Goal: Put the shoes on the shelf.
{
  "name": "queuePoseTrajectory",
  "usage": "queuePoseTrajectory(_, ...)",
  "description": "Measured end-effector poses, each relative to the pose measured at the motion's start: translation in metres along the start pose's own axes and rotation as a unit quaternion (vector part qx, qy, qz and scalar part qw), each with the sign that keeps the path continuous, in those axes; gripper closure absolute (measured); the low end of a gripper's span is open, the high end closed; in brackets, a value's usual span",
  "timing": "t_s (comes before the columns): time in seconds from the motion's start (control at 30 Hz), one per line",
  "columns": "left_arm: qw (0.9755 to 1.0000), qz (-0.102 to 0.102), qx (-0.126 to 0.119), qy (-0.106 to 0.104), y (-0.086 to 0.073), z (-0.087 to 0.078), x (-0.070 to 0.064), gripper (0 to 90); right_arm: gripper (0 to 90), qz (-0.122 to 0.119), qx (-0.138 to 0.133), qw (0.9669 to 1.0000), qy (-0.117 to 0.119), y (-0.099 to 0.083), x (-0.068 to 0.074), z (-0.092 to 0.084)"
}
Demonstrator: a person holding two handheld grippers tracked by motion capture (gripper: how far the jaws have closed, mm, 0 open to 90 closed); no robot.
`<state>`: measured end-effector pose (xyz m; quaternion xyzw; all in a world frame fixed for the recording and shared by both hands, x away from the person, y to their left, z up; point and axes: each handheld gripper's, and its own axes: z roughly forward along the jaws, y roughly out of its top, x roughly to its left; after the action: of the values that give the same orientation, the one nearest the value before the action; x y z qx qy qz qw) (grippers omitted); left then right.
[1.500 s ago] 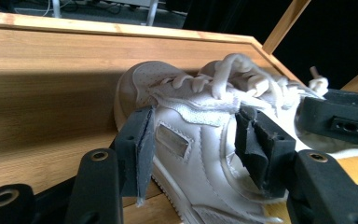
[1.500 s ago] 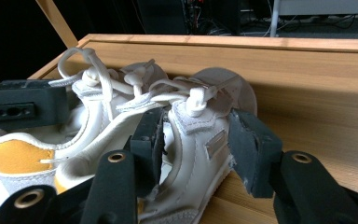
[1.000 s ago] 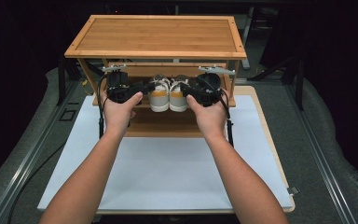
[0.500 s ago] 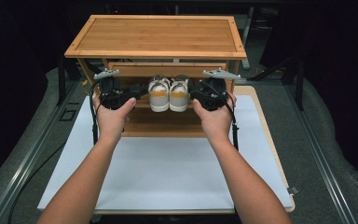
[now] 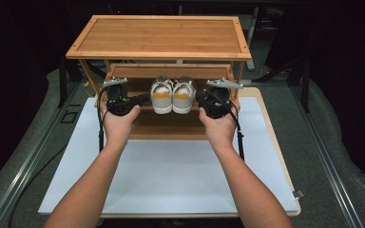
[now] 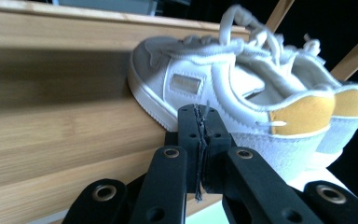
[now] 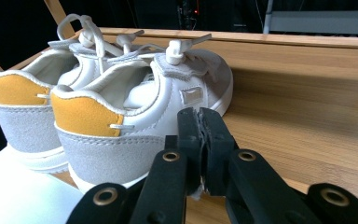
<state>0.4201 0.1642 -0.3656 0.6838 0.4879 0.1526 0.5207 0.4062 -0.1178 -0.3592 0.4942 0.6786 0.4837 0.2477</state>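
A pair of white sneakers point(image 5: 173, 94) with yellow heel tabs stood side by side on the lower shelf of a bamboo shoe rack point(image 5: 158, 39), heels toward the near edge. The left gripper point(image 5: 142, 99) sat just left of the pair and the right gripper point(image 5: 200, 99) just right, each with jaws pressed together and holding nothing. The rack rested on a white board point(image 5: 171, 175).

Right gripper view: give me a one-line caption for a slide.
Closed right gripper beside the heel of a white, yellow-heeled pair of shoes on a wooden shelf.
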Motion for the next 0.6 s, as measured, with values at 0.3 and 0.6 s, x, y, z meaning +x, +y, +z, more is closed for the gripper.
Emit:
queuePoseTrajectory(0.3, 0.9999, 0.0, 0.006, 0.012, 0.001, 0.008, -0.002, 89.6, 89.8, 0.002, 0.004, 1.0, 0.003, -0.002, 0.006, 0.007)
queuePoseTrajectory(0.6, 0.9998, 0.004, 0.004, 0.019, 0.002, 0.012, -0.004, 90.0, 90.0, 0.019, 0.006, 0.9997, 0.012, -0.002, 0.002, 0.013)
